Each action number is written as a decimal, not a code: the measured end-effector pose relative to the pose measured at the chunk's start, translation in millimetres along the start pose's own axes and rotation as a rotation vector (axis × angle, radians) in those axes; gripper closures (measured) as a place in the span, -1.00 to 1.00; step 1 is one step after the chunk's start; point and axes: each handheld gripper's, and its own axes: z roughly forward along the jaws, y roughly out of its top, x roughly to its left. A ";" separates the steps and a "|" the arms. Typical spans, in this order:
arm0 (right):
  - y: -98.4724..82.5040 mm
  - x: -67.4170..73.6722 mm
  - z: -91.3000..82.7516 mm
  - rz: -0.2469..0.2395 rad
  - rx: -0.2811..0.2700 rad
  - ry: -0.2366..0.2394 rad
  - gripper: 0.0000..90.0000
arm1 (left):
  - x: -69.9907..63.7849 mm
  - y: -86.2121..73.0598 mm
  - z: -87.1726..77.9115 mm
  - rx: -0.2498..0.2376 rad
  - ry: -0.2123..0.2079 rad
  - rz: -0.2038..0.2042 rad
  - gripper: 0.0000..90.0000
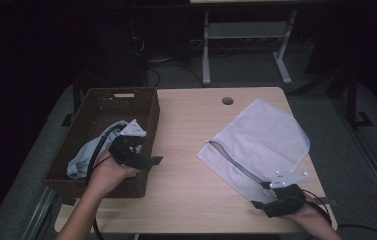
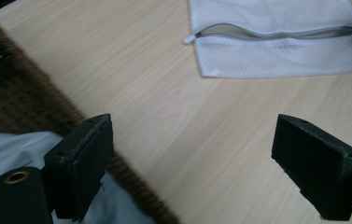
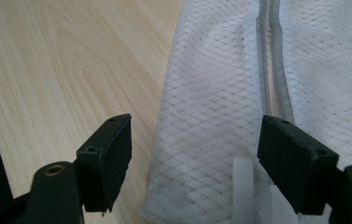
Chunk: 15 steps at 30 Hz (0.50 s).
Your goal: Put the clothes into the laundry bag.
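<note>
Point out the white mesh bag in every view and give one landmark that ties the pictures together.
High view: the white mesh bag lies right of centre on the table.
Left gripper view: it lies along the top edge, right of centre.
Right gripper view: it covers the right half, reaching between the jaws.
Shared landmark: the bag's grey zipper.
</note>
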 end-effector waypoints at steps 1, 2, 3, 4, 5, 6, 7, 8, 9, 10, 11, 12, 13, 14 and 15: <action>-0.1 -0.2 -0.2 0.001 -0.001 0.000 -0.44 | 4.2 -0.8 -2.1 0.002 0.012 -0.007 -0.72; -0.2 -0.3 -0.3 0.003 -0.002 0.000 -0.44 | 8.6 -1.6 -4.2 0.004 0.023 -0.011 -0.73; -0.3 -0.6 -0.3 0.002 -0.004 -0.001 -0.44 | 13.2 -2.6 -6.2 0.005 0.034 -0.017 -0.73; -0.3 -0.8 -0.4 0.004 -0.003 -0.003 -0.44 | 17.8 -3.5 -8.3 0.007 0.047 -0.022 -0.73; -0.2 -0.9 -0.3 0.005 -0.002 -0.003 -0.44 | 22.6 -4.5 -10.3 0.008 0.059 -0.029 -0.73; -0.2 -0.9 -0.3 0.005 -0.002 -0.003 -0.44 | 22.6 -4.5 -10.3 0.008 0.059 -0.029 -0.73; -0.1 -1.1 0.0 0.004 -0.002 -0.003 -0.44 | 32.2 -6.7 -13.7 0.011 0.084 -0.042 -0.73; 0.0 -1.0 0.1 0.004 -0.001 -0.003 -0.44 | 36.8 -7.9 -15.2 0.013 0.096 -0.048 -0.73; 0.1 -0.9 0.4 0.003 0.000 -0.002 -0.44 | 41.3 -9.1 -16.4 0.011 0.106 -0.051 -0.74; 0.2 -0.9 0.6 0.003 0.001 -0.002 -0.44 | 45.7 -10.5 -17.0 0.010 0.116 -0.059 -0.74; 0.2 -0.8 0.8 0.003 0.003 -0.002 -0.44 | 50.4 -12.0 -17.2 0.013 0.125 -0.066 -0.74; 0.1 -1.0 1.0 0.002 0.004 -0.003 -0.44 | 55.2 -13.7 -17.1 0.016 0.137 -0.074 -0.74; 0.0 -1.1 1.0 0.004 0.004 -0.003 -0.44 | 60.2 -15.5 -16.6 0.018 0.148 -0.080 -0.75; 0.0 -1.1 1.0 0.004 0.004 -0.003 -0.44 | 60.2 -15.5 -16.6 0.018 0.148 -0.080 -0.75; -0.1 -1.4 0.9 0.006 0.002 -0.003 -0.44 | 70.5 -19.3 -15.2 0.030 0.173 -0.092 -0.76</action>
